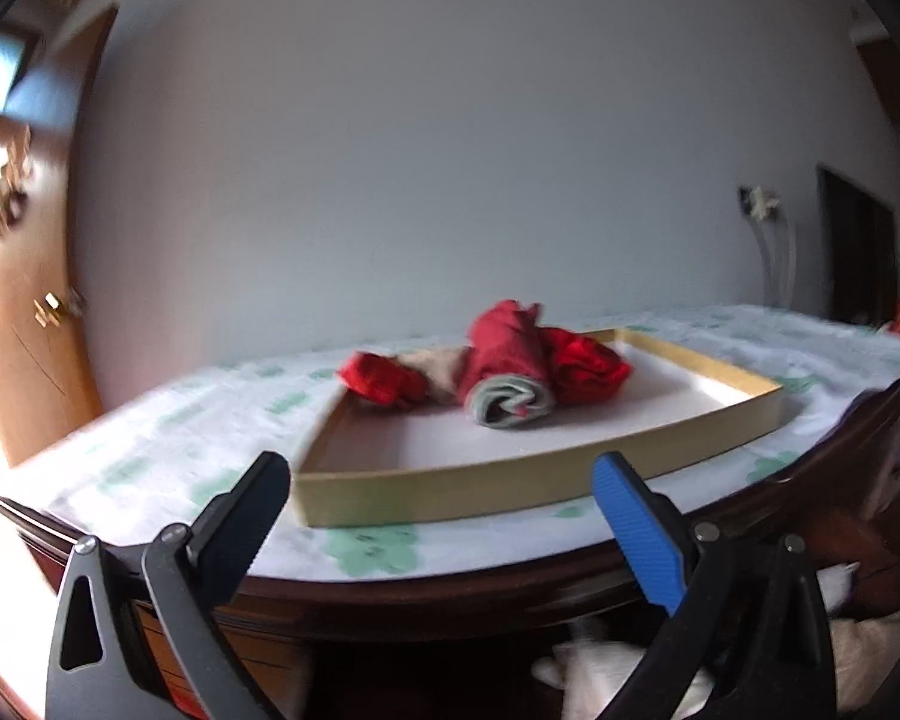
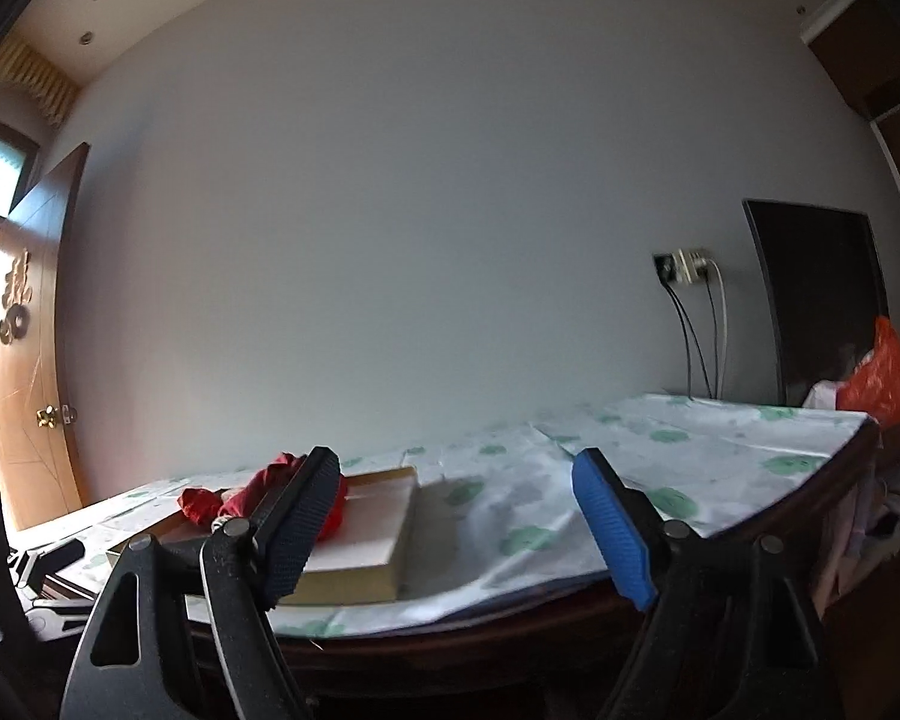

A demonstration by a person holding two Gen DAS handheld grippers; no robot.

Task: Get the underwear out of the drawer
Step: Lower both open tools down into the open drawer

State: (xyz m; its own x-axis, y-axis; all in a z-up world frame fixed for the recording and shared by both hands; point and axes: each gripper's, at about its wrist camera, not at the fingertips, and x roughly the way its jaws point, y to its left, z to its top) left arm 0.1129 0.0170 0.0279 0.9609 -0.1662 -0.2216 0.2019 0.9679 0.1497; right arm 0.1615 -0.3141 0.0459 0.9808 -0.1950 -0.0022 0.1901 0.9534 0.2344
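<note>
A shallow tan tray (image 1: 528, 480) with a white floor sits on the dresser top. In it lie rolled pieces of underwear: a red and grey roll (image 1: 507, 369), a red one (image 1: 588, 369) to its right, and a red and beige one (image 1: 390, 378) to its left. My left gripper (image 1: 438, 504) is open and empty, just in front of the tray's near wall. In the right wrist view the tray (image 2: 366, 546) and red underwear (image 2: 210, 501) are at lower left. My right gripper (image 2: 456, 510) is open and empty, to the right of the tray.
The dresser top has a white cloth with green dots (image 2: 690, 456) and a dark wooden edge (image 1: 450, 588). Light fabric (image 1: 606, 672) shows below the edge. A wooden door (image 2: 30, 360) is at left, a dark screen (image 2: 822, 300) and an orange bag (image 2: 882, 372) at right.
</note>
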